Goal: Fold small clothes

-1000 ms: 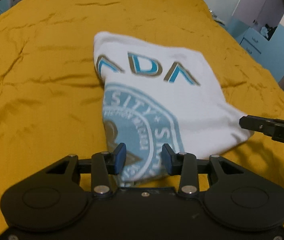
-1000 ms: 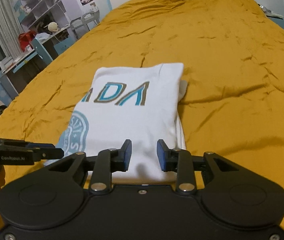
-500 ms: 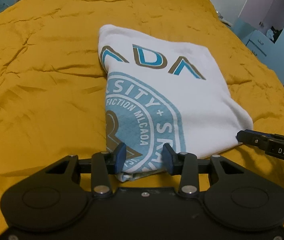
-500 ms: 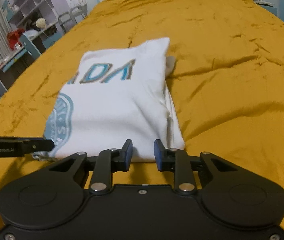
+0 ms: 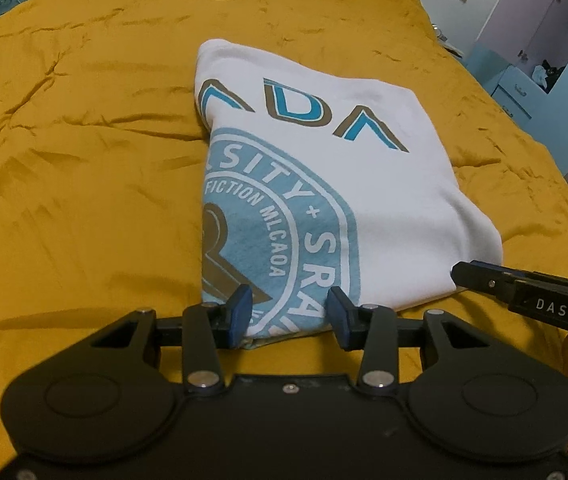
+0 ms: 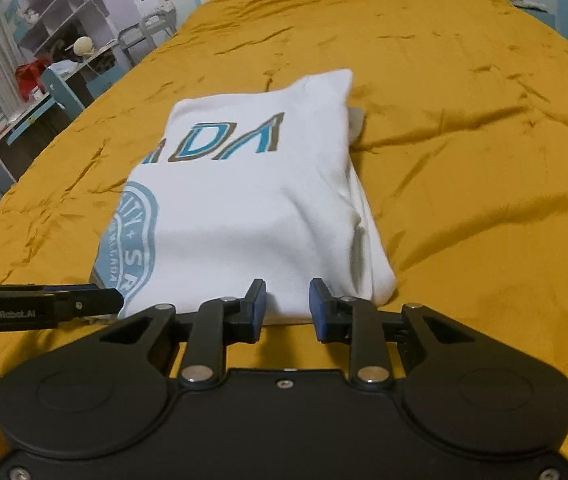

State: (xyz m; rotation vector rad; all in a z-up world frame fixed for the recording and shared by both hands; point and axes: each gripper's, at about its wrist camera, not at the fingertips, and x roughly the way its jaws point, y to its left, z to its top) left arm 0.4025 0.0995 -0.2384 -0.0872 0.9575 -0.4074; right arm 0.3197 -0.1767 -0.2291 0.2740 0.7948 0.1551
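Note:
A white T-shirt (image 5: 364,184) with a light blue round print and blue-brown letters lies folded into a narrow rectangle on the mustard bedspread (image 5: 84,160). It also shows in the right wrist view (image 6: 252,208). My left gripper (image 5: 290,314) is open, its blue pads at the shirt's near left edge, over the print. My right gripper (image 6: 286,306) is open at the near right edge of the shirt. Each gripper shows in the other's view: the right one (image 5: 524,296) at the shirt's near right corner, the left one (image 6: 44,304) at its near left corner.
The bedspread (image 6: 484,200) is wrinkled and spreads wide around the shirt. Blue and white cabinets (image 5: 544,60) stand past the bed's right side. Shelves and a cluttered desk (image 6: 44,60) stand past its left side.
Both grippers have drawn back a little toward the shirt's near edge and dropped lower. The shirt lies flatter and still. Both jaws stay open.

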